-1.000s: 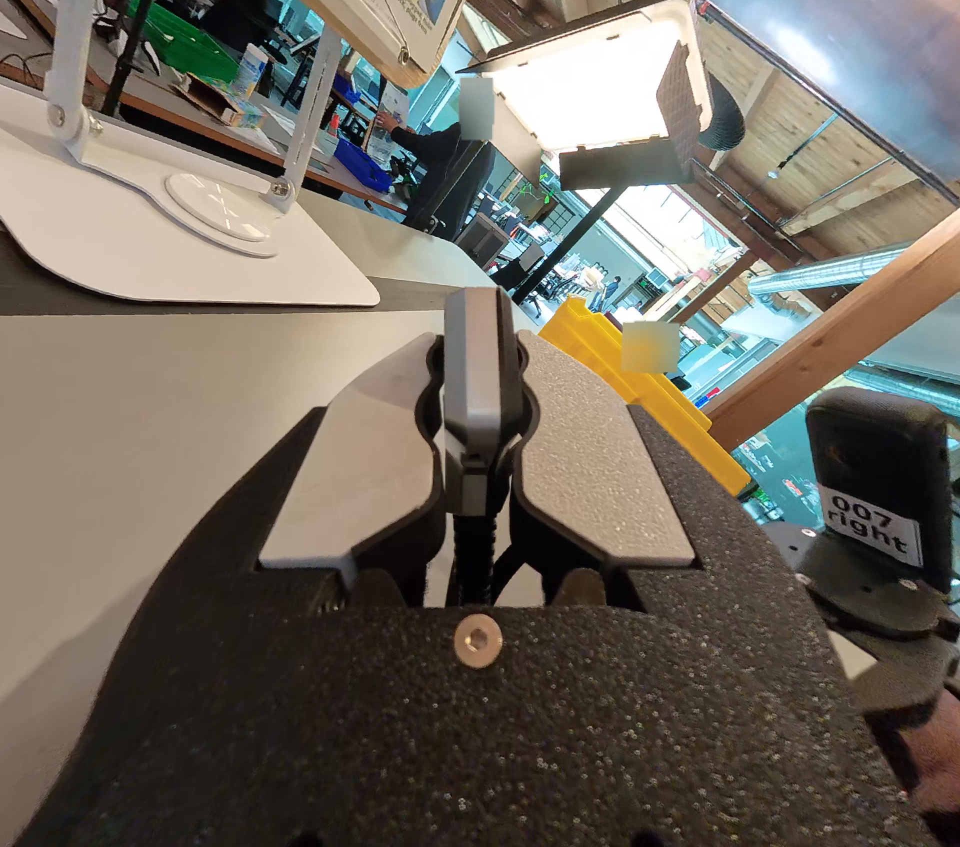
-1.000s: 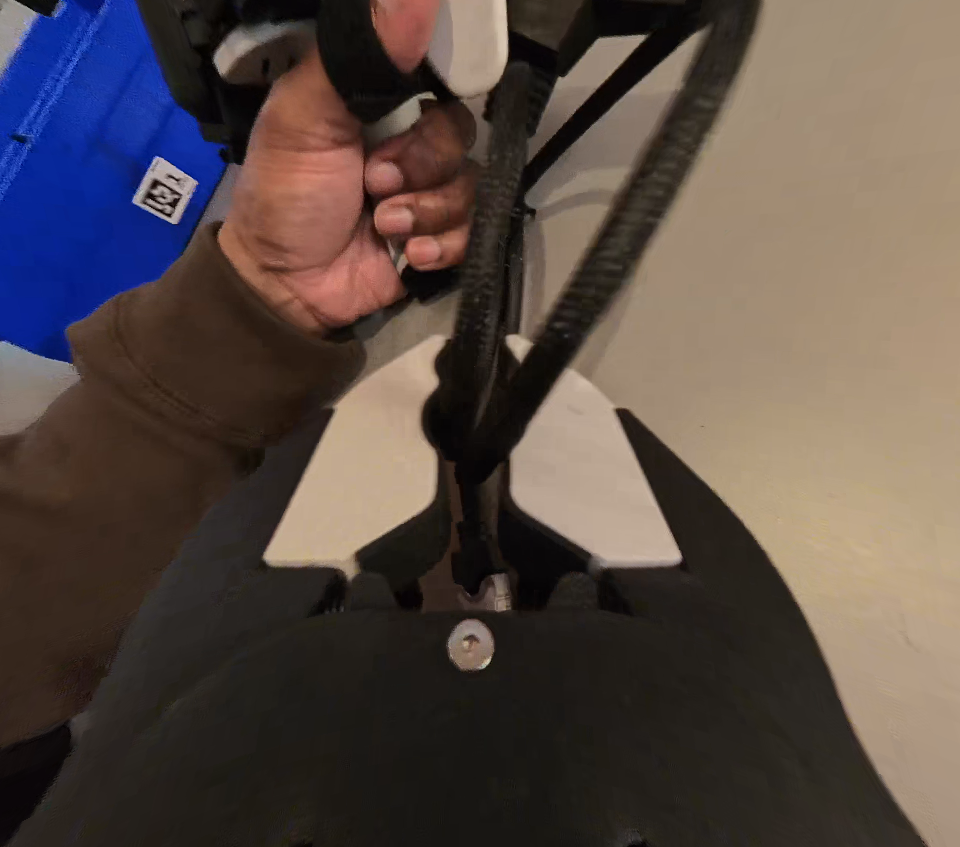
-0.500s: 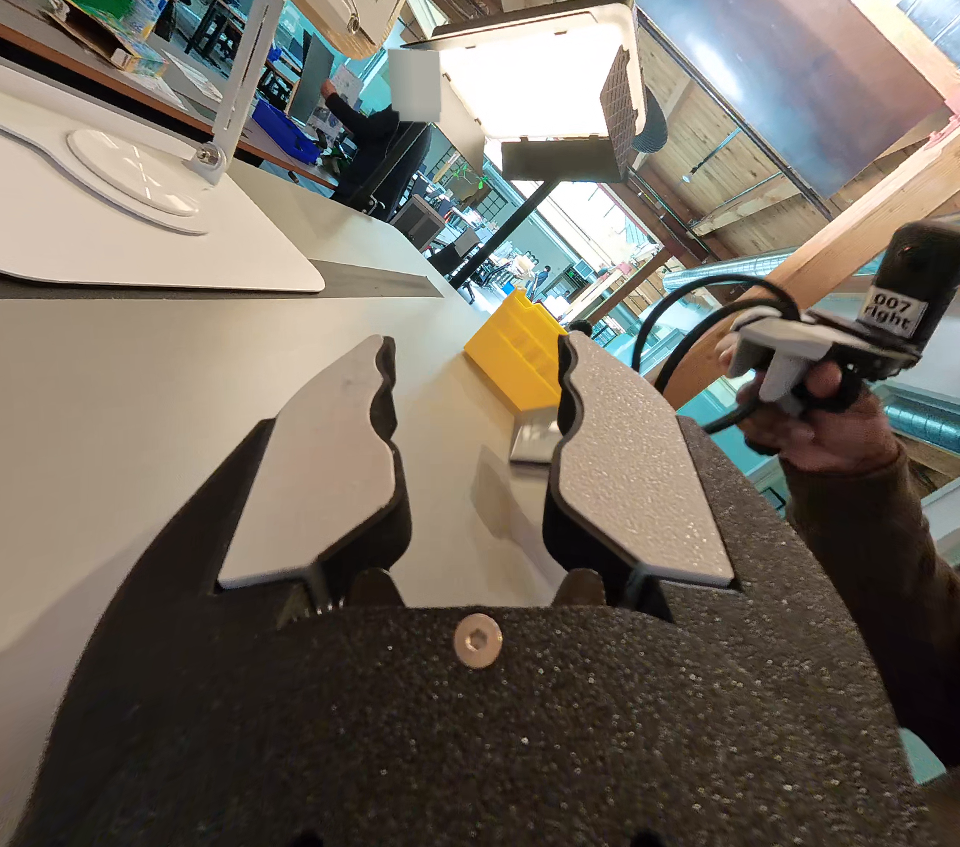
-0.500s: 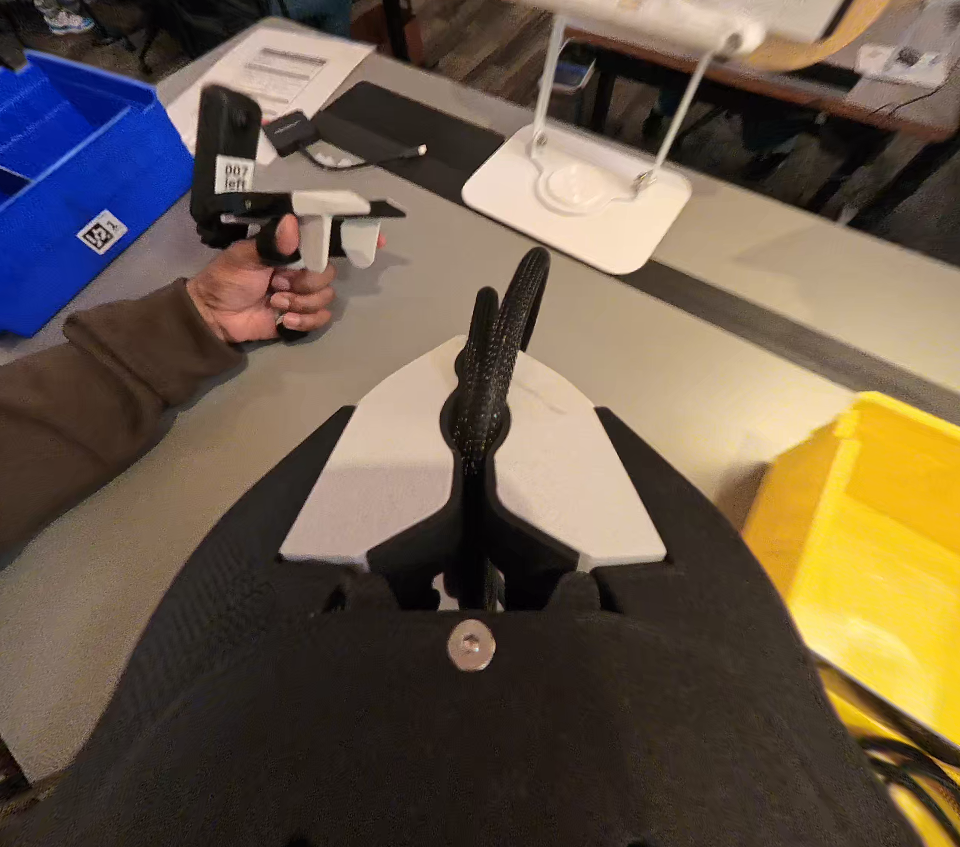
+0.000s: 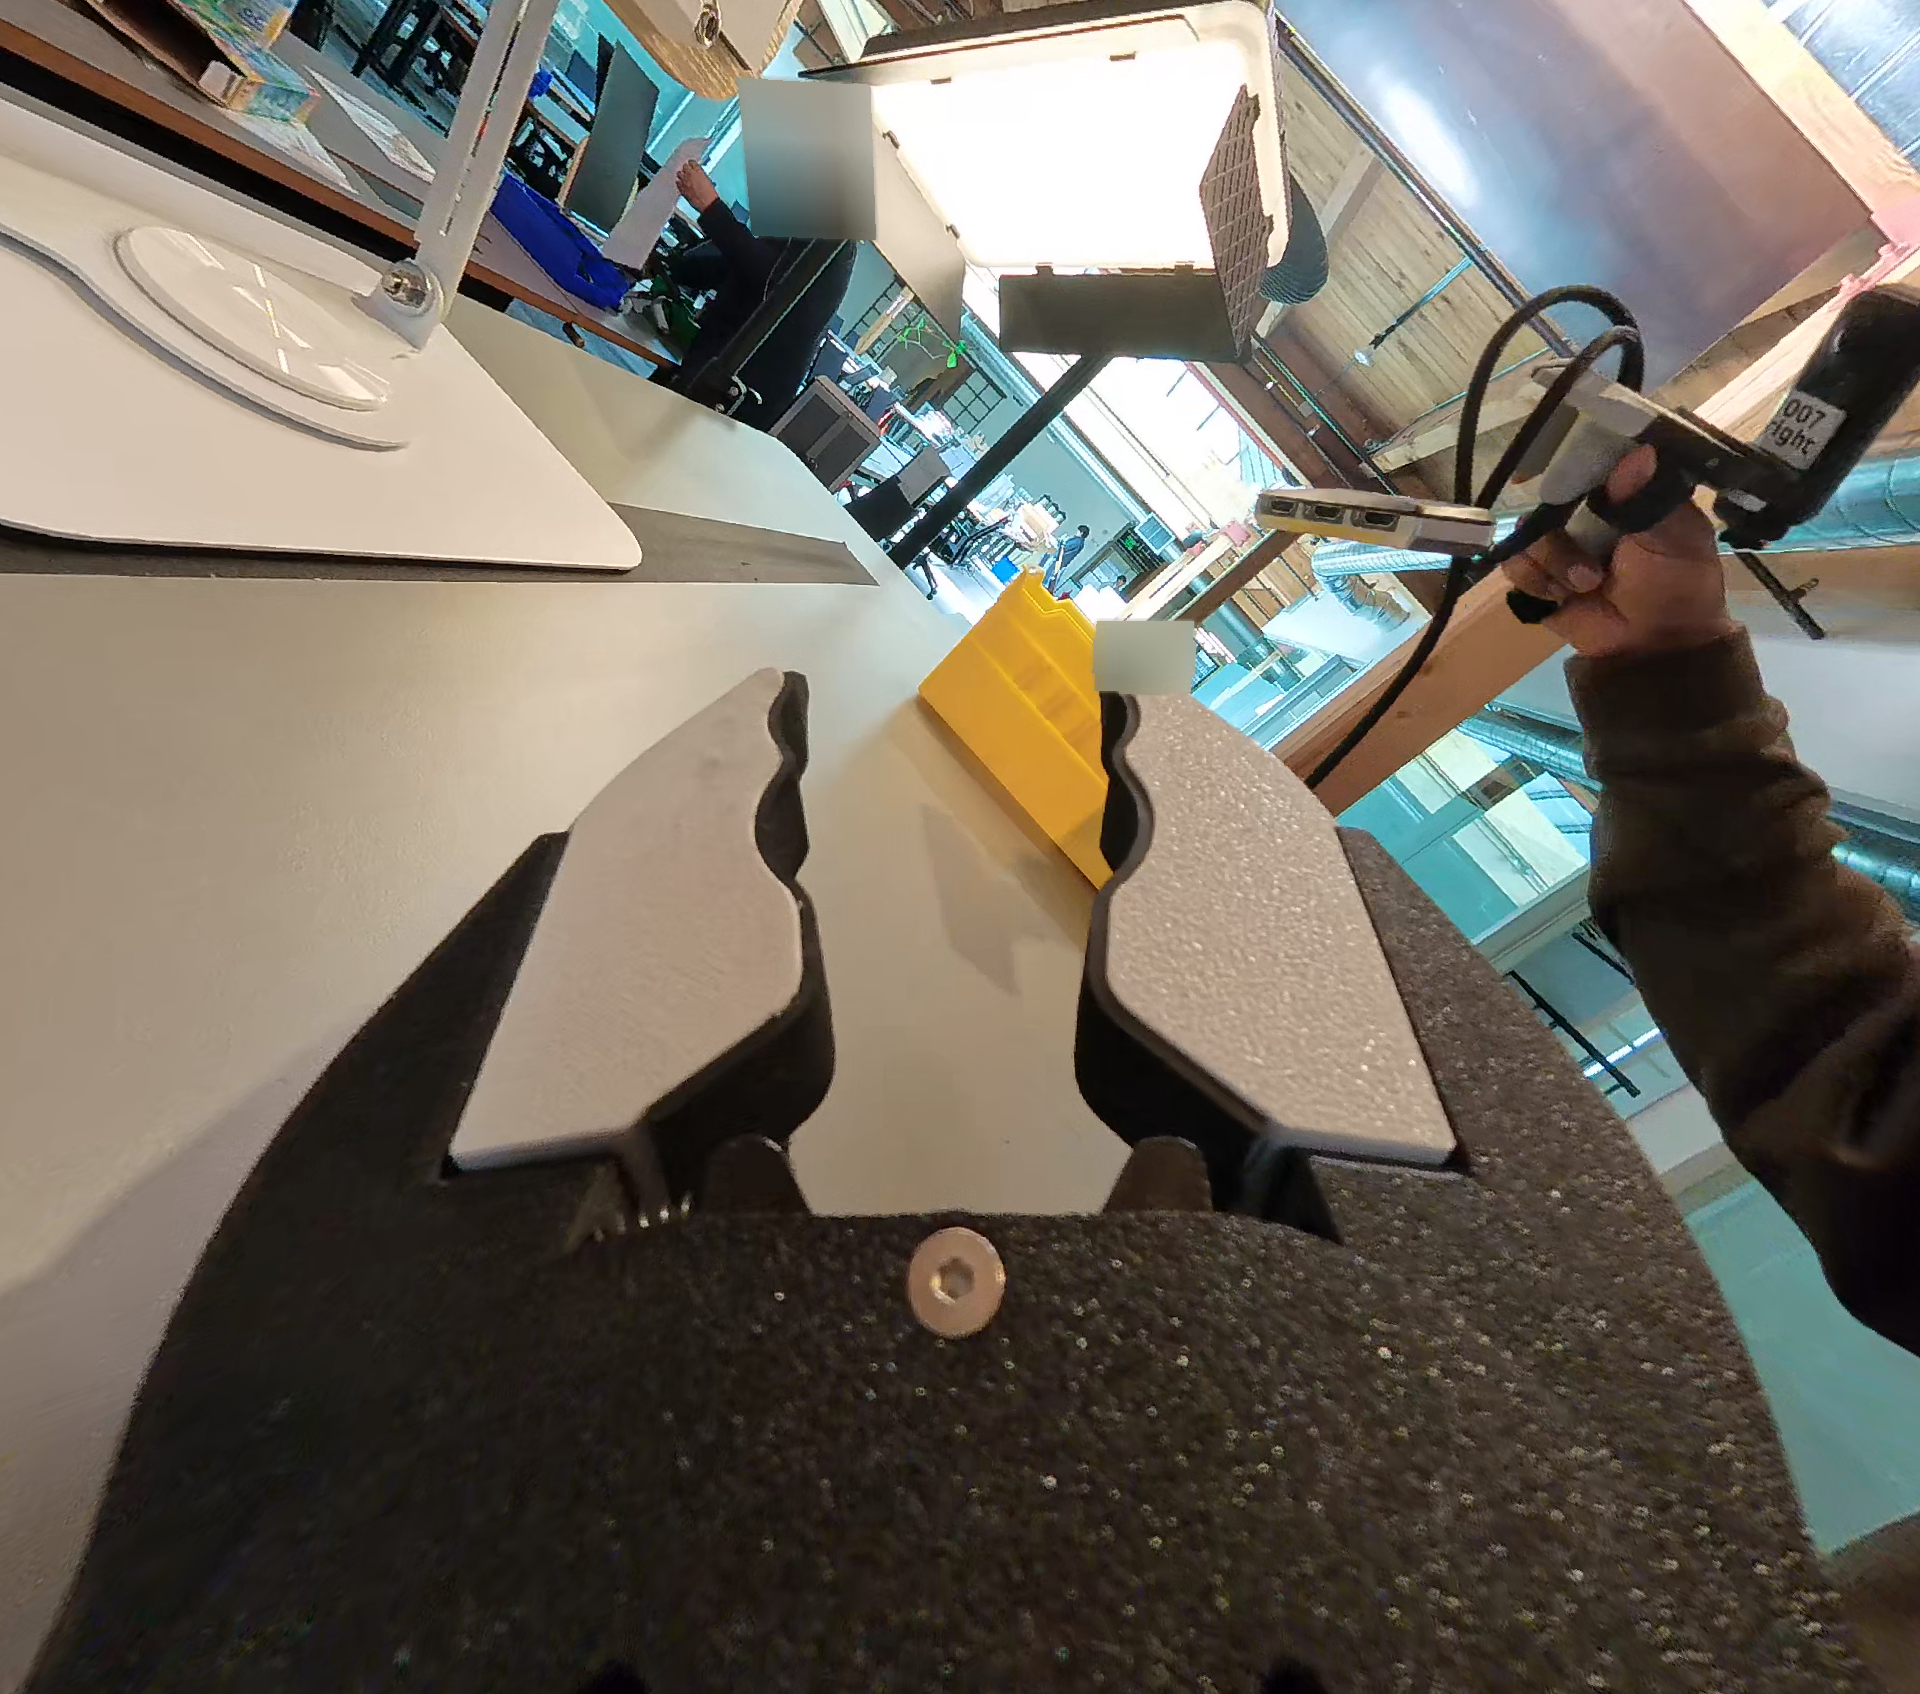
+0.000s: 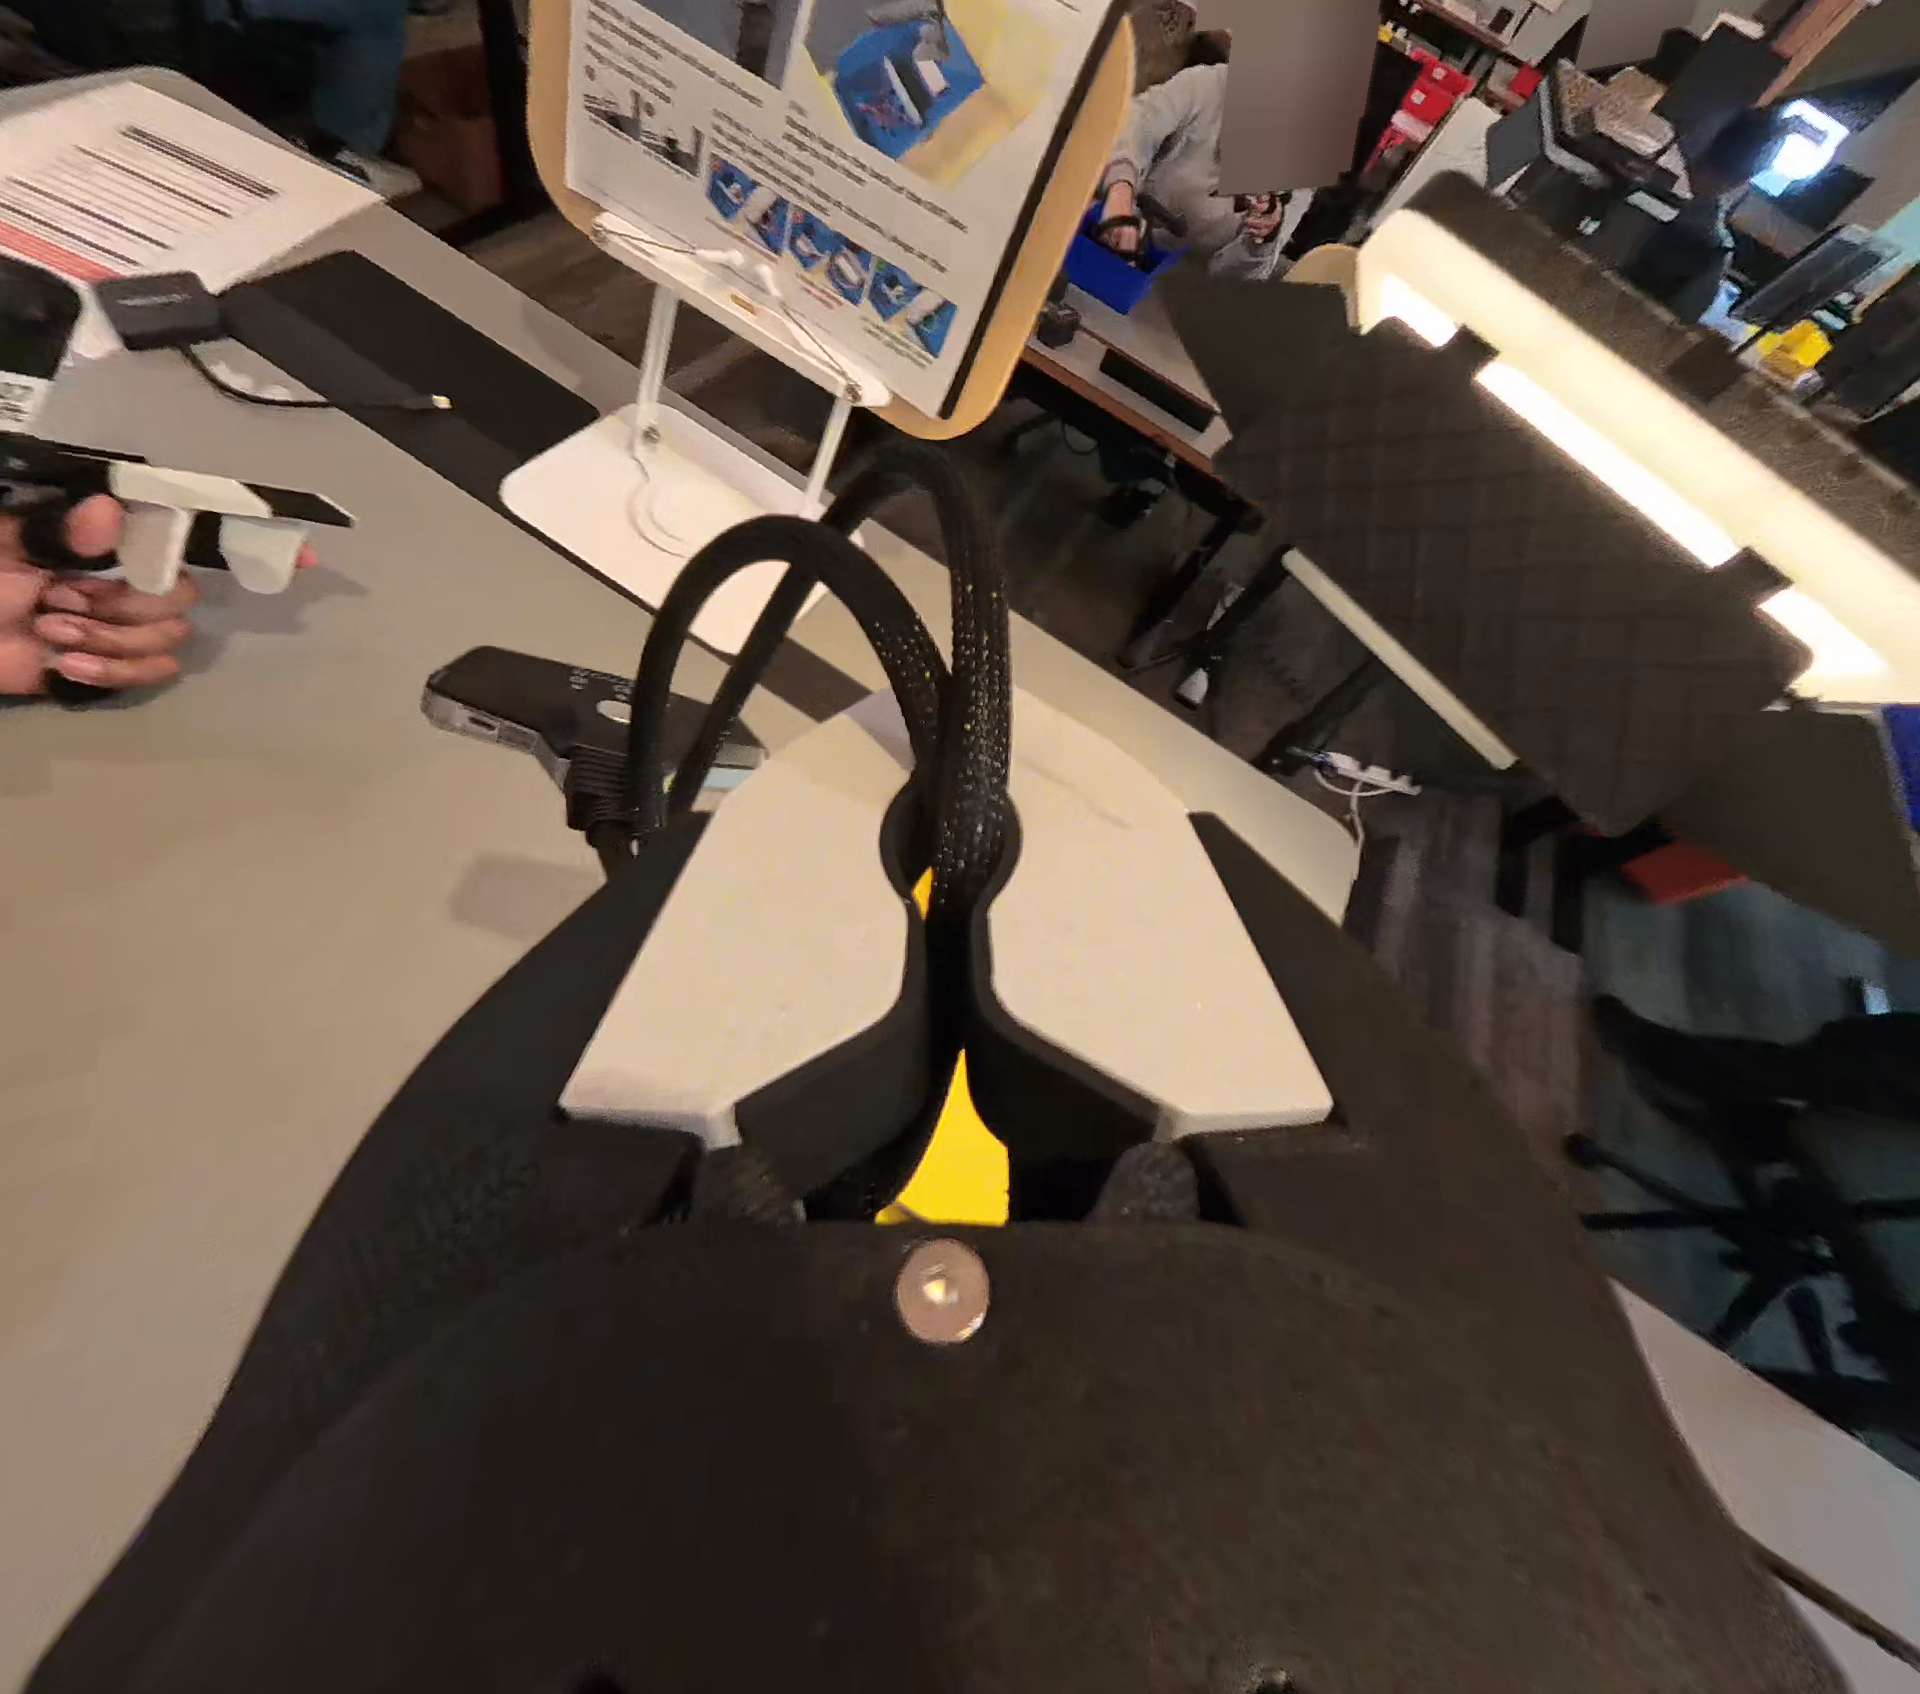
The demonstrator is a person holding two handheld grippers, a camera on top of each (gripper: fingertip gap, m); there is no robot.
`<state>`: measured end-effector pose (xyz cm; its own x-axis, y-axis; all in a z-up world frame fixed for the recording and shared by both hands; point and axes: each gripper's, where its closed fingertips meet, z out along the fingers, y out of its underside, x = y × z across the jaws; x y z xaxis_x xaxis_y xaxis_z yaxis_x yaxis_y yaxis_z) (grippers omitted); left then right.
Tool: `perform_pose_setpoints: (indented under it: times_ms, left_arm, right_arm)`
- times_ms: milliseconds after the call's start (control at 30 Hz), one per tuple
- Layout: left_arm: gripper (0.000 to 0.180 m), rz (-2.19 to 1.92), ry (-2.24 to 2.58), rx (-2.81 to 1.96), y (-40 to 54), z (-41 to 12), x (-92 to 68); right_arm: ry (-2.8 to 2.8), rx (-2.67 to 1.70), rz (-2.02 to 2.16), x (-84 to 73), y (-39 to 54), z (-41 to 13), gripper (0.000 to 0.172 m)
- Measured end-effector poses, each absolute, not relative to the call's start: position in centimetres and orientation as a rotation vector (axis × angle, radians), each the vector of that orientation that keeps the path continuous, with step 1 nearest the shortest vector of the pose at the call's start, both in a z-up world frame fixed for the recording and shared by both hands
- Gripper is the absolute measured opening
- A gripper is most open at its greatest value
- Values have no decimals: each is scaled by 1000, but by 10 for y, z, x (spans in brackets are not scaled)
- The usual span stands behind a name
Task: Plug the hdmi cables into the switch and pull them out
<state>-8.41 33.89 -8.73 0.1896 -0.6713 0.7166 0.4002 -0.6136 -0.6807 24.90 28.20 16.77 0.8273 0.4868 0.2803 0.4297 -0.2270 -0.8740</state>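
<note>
Right gripper (image 6: 951,823) raised, cable (image 6: 971,688) clamped

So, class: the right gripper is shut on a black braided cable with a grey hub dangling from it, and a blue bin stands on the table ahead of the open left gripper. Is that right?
Not quite. The bin ahead of the open left gripper is yellow, not blue, as the left wrist view shows. The rest holds: the right gripper is shut on the black braided cable, with the grey hub dangling from it.

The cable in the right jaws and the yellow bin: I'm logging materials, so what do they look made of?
Cable: apparently a black braided fabric sleeve, matte, with a visible woven texture and pale flecks. Yellow bin: likely moulded plastic, smooth and slightly glossy, with ribbed walls.
</note>
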Motion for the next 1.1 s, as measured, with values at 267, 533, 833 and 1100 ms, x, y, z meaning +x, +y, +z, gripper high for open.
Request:
perform_pose_setpoints:
  times_ms: [267,533,833,1100]
  left_arm:
    - [53,-1578,254,-1602,339,-87,-85]
    - [53,-1586,251,-1603,339,-87,-85]
    - [52,-1596,247,-1602,340,-87,-86]
    - [52,-1592,255,-1607,340,-88,-84]
  right_arm:
    - [-761,-1712,-6,263,300,209,0]
    - [-806,-1750,-264,304,335,128,0]
    - [-602,-2038,-58,343,338,-17,0]
    - [-757,-2619,-277,385,299,-116,1]
